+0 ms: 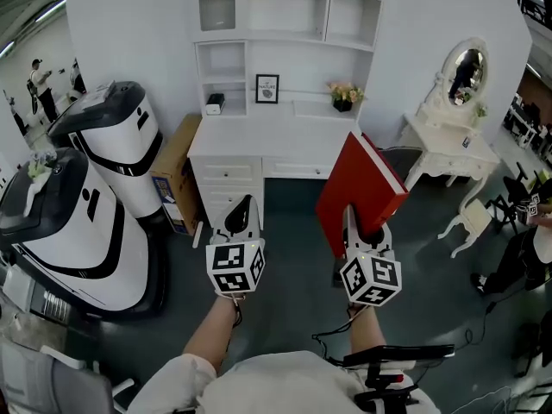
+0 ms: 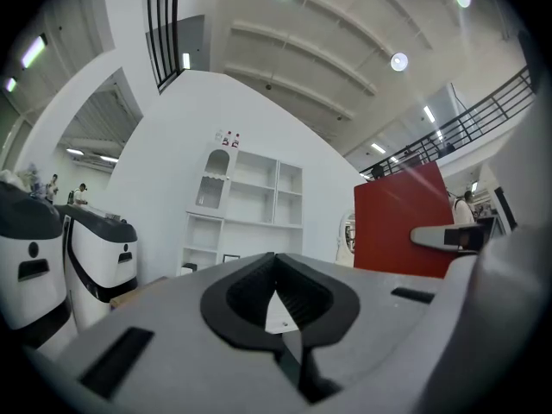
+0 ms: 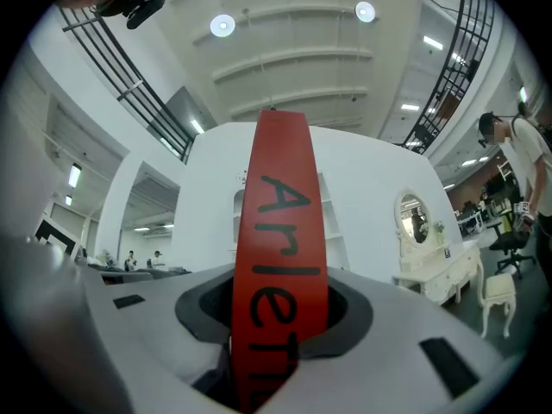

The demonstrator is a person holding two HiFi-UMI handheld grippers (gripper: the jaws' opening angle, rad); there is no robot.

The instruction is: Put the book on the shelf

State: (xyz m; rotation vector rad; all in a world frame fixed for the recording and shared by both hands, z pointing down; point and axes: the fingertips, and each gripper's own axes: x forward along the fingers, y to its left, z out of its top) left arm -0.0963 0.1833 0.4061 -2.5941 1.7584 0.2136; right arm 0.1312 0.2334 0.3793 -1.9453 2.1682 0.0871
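Note:
A large red book (image 1: 358, 192) stands upright in my right gripper (image 1: 362, 231), which is shut on its lower edge. In the right gripper view the book's red spine (image 3: 278, 248) with black lettering fills the gap between the jaws. My left gripper (image 1: 242, 218) hangs to the left of the book with its jaws closed and nothing between them; its black fingertips (image 2: 276, 293) meet. The red book (image 2: 404, 222) also shows at the right of the left gripper view. The white shelf unit (image 1: 285, 15) over a white desk (image 1: 276, 149) stands straight ahead.
On the desk are a framed picture (image 1: 267, 88), a small flower pot (image 1: 343, 97) and a dark object (image 1: 215, 103). Two large white-and-black machines (image 1: 78, 205) stand at the left, a cardboard box (image 1: 175, 175) beside the desk. A white vanity with an oval mirror (image 1: 461, 76) is at the right.

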